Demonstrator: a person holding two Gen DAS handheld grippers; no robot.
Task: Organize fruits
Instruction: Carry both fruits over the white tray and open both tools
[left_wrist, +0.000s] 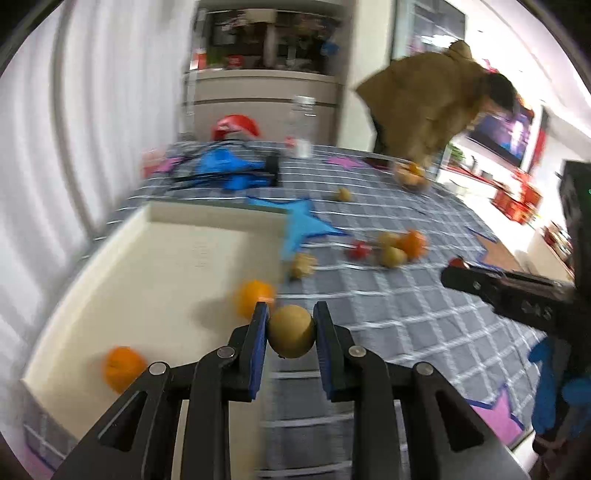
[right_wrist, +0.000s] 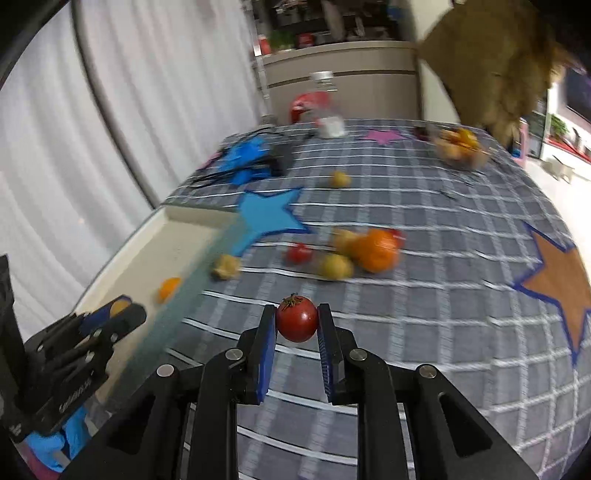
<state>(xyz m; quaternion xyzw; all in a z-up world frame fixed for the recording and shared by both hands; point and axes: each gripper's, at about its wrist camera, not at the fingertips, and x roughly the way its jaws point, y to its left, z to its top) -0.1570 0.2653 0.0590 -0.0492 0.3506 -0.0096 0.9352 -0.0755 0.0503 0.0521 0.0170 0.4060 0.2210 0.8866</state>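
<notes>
The step in hand is transfer: both tongs carry fruit from the desk (right_wrist: 424, 295) toward the tray (left_wrist: 147, 266), which already holds two oranges (left_wrist: 255, 297). The loose pile (right_wrist: 362, 251) lies on the cloth, well apart from the tray. The left tongs (left_wrist: 291, 330), level at the tray's near corner, clamp a yellow fruit (left_wrist: 291, 332); the right tongs (right_wrist: 297, 319), level above the cloth, clamp a tomato (right_wrist: 296, 319). Next, each likely needs to move over the tray and open.
</notes>
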